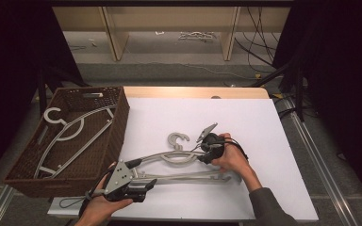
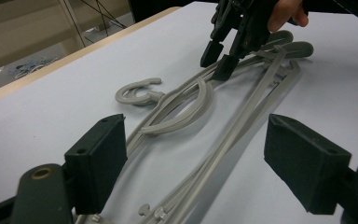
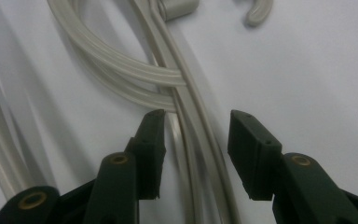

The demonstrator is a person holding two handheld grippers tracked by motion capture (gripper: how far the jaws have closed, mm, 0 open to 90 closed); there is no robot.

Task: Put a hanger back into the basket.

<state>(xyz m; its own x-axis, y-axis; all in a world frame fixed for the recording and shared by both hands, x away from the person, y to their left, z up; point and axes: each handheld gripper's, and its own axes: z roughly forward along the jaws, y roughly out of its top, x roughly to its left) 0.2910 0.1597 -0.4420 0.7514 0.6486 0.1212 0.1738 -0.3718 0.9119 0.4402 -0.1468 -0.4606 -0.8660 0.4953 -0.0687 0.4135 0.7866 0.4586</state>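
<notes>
A grey plastic clothes hanger (image 1: 176, 157) lies flat on the white table top (image 1: 245, 117), just below the middle of the high view, with its hook (image 1: 177, 140) pointing toward the top of the frame.

The right gripper (image 1: 206, 151) sits at the hanger's right shoulder, right of centre in the high view. In the right gripper view its two black jaws stand partly open, one on each side of the hanger's upper arm (image 3: 193, 121), which runs up through the gap between them. The pads (image 3: 151, 140) are not pressing on the plastic; a sliver of white table shows on either side of the bar. In the left gripper view the same jaws come down from the upper middle onto the hanger's arm.

The left gripper (image 1: 134, 176) lies low at the lower left of the high view, at the hanger's left end. In the left gripper view its jaws are wide apart, with the hanger's bars (image 2: 223, 144) passing between them and neither pad (image 2: 100, 158) touching.

A dark woven basket (image 1: 118, 129) at the left edge holds another grey hanger (image 1: 70, 132).
</notes>
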